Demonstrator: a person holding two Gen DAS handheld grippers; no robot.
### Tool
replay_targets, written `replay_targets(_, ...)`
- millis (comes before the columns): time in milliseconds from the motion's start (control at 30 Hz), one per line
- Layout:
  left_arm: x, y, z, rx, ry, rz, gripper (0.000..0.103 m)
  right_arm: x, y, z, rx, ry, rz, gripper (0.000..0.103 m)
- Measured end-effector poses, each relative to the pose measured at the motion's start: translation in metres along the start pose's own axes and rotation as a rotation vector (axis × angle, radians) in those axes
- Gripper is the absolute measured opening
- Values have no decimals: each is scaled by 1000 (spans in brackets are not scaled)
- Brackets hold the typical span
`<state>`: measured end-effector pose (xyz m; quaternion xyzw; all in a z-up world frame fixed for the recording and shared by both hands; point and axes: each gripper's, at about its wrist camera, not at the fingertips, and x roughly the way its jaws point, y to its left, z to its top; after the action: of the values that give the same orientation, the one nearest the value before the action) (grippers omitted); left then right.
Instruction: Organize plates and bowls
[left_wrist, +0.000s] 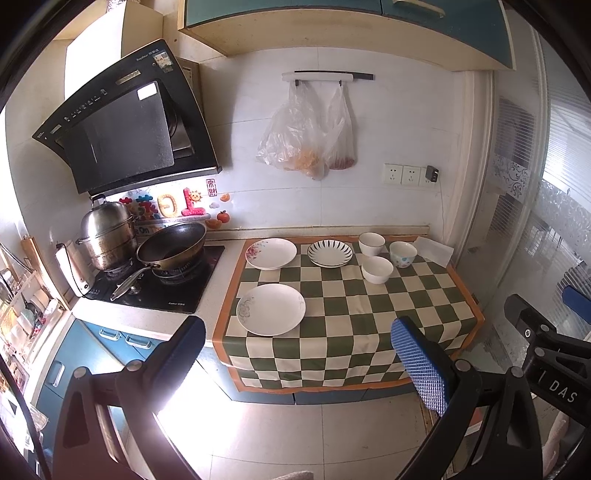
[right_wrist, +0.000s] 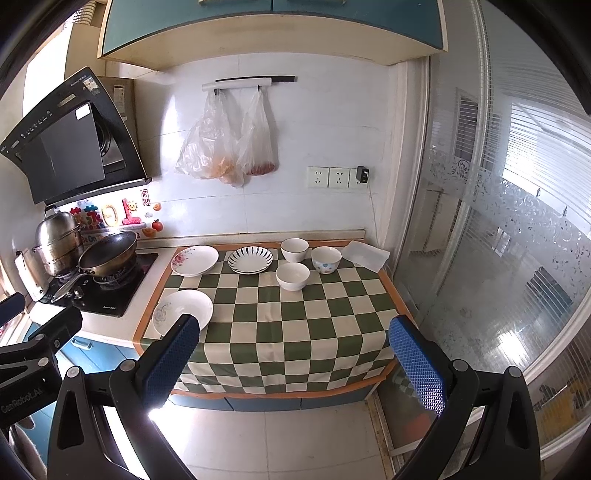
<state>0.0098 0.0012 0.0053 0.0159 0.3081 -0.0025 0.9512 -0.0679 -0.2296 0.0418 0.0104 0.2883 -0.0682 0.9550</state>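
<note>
Both grippers hang short of the worktop (left_wrist: 221, 325), jaws spread wide and holding nothing: the left gripper (left_wrist: 295, 354) and the right gripper (right_wrist: 295, 354) face a checked cloth (right_wrist: 295, 325) where the sorting appears not yet begun. With the striped plate (right_wrist: 250, 259) as landmark, the pink-flowered plate (right_wrist: 194, 260) lies just beside it toward the stove (left_wrist: 162, 284), and the blue-patterned plate (right_wrist: 183, 312) sits apart, nearer the camera on that same side. Away from the stove, three bowls cluster close together: a white rimmed bowl (right_wrist: 294, 249), a bowl with coloured hearts (right_wrist: 326, 260) and a plain white bowl (right_wrist: 292, 276). No plate rests on another and no bowl is nested, so, by the look of it, all the stacking is left to do.
</note>
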Motion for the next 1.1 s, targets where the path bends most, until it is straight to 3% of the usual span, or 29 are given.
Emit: replay_targets(1100,12,1,-3,-18,-9,29,103,9,3,-11,14,21,15,103)
